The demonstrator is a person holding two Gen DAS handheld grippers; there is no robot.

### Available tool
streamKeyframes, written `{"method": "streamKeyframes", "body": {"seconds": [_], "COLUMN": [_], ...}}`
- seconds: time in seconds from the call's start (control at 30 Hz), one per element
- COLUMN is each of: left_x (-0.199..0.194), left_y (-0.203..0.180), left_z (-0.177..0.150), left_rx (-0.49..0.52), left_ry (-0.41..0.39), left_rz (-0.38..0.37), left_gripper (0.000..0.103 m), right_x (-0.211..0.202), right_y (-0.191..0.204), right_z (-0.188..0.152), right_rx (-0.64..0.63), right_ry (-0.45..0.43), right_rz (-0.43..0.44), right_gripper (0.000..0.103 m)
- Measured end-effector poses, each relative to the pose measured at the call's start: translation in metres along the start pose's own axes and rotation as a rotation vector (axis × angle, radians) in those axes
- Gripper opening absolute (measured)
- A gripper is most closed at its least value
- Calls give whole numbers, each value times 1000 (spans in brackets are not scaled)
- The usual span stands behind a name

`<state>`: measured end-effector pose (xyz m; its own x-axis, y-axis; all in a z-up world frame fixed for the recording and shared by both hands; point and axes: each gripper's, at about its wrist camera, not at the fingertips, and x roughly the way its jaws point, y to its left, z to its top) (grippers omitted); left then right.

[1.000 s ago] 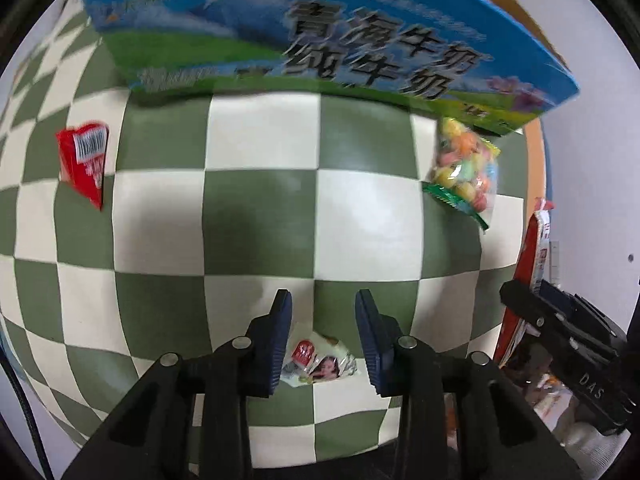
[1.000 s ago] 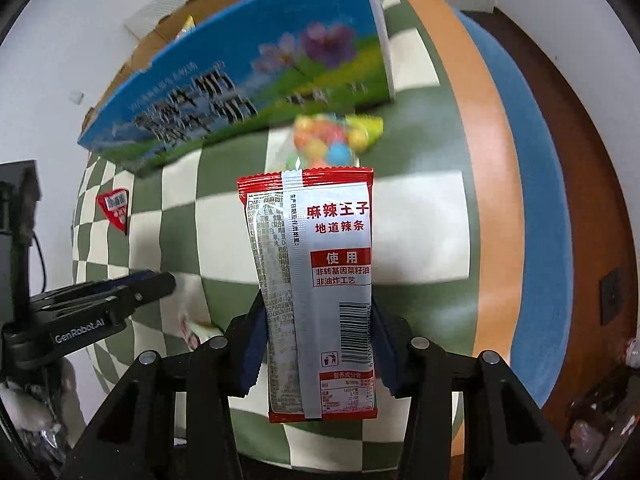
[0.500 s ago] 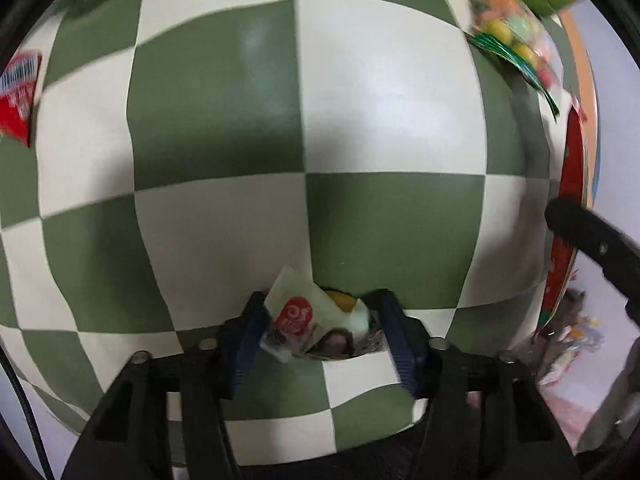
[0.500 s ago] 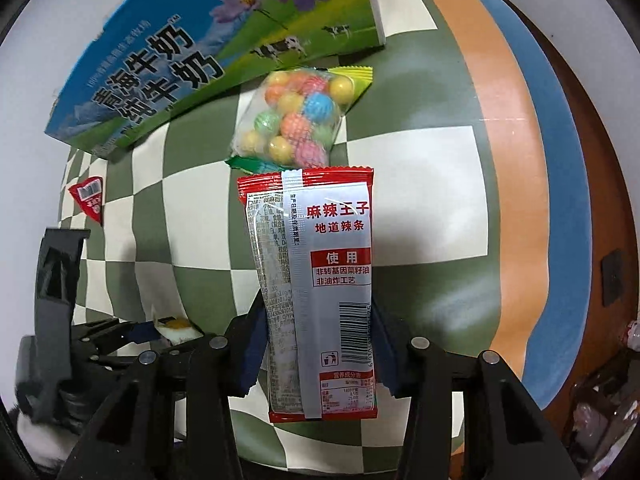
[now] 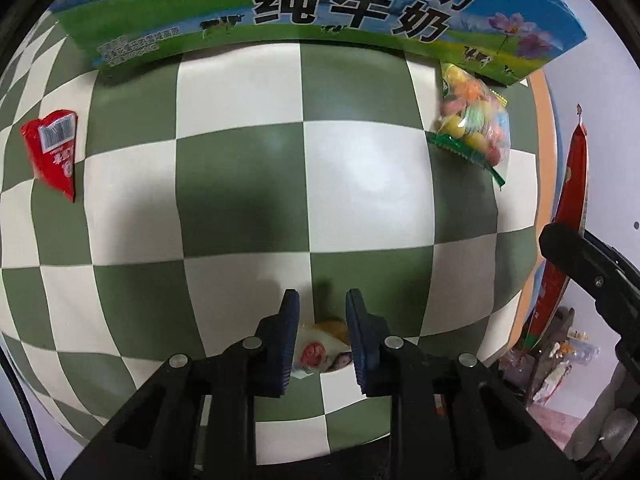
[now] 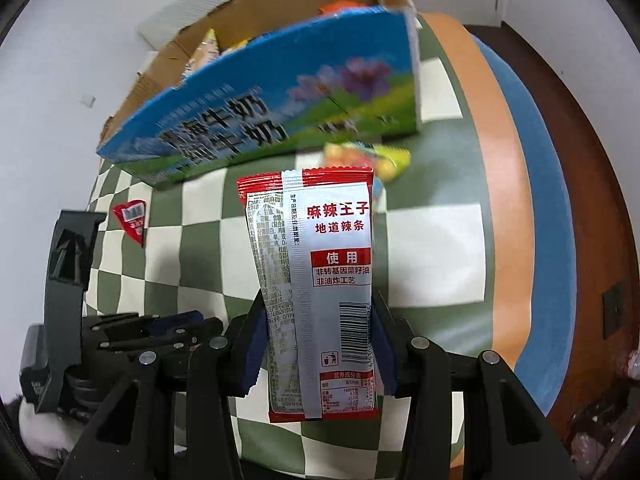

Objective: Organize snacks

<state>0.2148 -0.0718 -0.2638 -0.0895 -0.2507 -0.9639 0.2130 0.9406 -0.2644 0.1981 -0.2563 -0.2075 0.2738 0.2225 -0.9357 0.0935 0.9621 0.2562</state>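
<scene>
Left wrist view: half a second ago the small clear-wrapped snack lay close under the camera on the checked cloth; now the cloth sits farther off, the milk carton box fills the top edge again, and the snack hangs pinched between the blue pads of the left tool, its fingers pressed in on the crinkled wrapper with a red round mark and a yellow lump inside.

On the right wrist view, the right tool grips the same red-and-silver spicy strip packet, upright, a flat foil pouch with crimped red ends, barcode and Chinese print; compared with before, the box looms nearer and its open brown cardboard interior with bright packets shows.

A clear bag of coloured candy balls with a green serrated seal lies just below the box's right corner. A red wedge-shaped sachet with a white barcode label lies well apart at the left.

The surface wears a green-and-cream checkerboard cloth, smooth and matte, edged by orange and blue bands. Beyond are white walls and brown wooden flooring.
</scene>
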Motion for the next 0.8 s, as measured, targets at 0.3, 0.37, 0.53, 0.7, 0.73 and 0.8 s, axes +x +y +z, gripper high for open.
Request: {"method": "streamKeyframes", "body": {"seconds": [0.3, 0.37, 0.53, 0.7, 0.73, 0.8], "left_x": [4, 26, 47, 23, 15, -1], "left_y": [36, 34, 36, 36, 35, 40], "left_z": [-21, -35, -23, -24, -23, -18], "left_rx": [-27, -33, -42, -24, -30, -41], "left_ry": [99, 139, 80, 13, -2, -38], "left_rz": [-78, -62, 32, 36, 27, -6], "left_gripper": [62, 62, 49, 48, 48, 48], "right_x": [1, 5, 13, 11, 9, 4], "right_y": [-9, -11, -15, -14, -13, -11], "right_z": [-5, -8, -13, -16, -16, -15], "right_rx": [31, 37, 43, 36, 34, 34], "right_ry": [12, 17, 31, 24, 20, 11], "right_rz": [5, -1, -13, -20, -18, -7], "right_gripper": [49, 49, 49, 49, 49, 49]}}
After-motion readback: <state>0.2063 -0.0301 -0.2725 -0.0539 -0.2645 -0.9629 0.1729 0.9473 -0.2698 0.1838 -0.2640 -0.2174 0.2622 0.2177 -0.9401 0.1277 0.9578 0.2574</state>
